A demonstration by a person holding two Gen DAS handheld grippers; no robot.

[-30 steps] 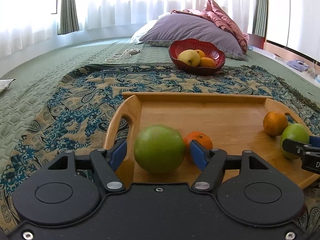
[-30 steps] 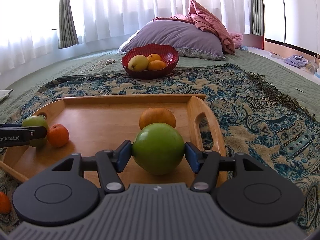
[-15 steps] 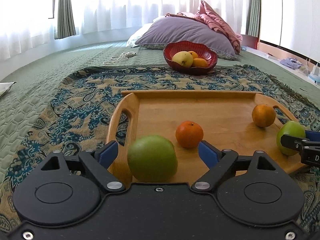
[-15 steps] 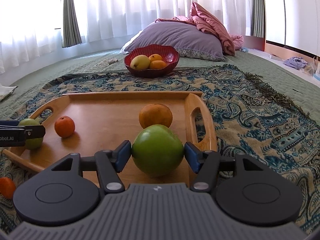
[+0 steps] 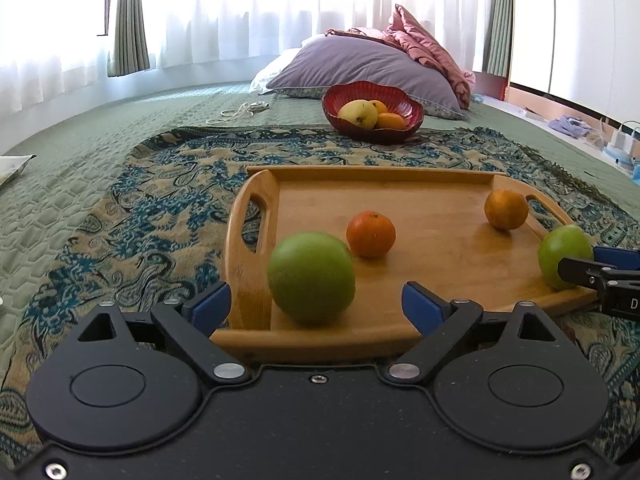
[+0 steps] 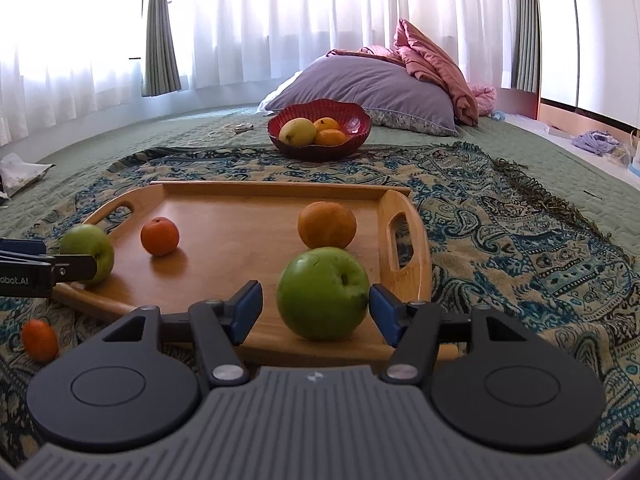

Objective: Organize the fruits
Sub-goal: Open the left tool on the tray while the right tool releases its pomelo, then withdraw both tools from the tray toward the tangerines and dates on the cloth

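A wooden tray [image 5: 360, 173] lies on a patterned blanket. My left gripper [image 5: 316, 307] is open and its jaws are still opening. A green apple [image 5: 311, 278] rests on the tray's near left corner between the pads, clear of both. My right gripper [image 6: 316, 312] is open around a second green apple [image 6: 323, 293] at the tray's [image 6: 260, 186] near right corner. A gap shows at its left pad, and its right pad is at the apple's skin. A mandarin [image 5: 371, 234] and an orange [image 5: 506, 209] also sit on the tray.
A red bowl [image 6: 320, 134] with a yellow fruit and oranges stands beyond the tray, in front of a purple pillow [image 6: 368, 84]. A small orange fruit [image 6: 39, 340] lies on the blanket left of the tray. A white cable [image 5: 240, 111] lies far left.
Both grippers have drawn back from the tray. The left jaws have spread wide and let go of their green apple. The right jaws have loosened, and their apple now sits free on the tray.
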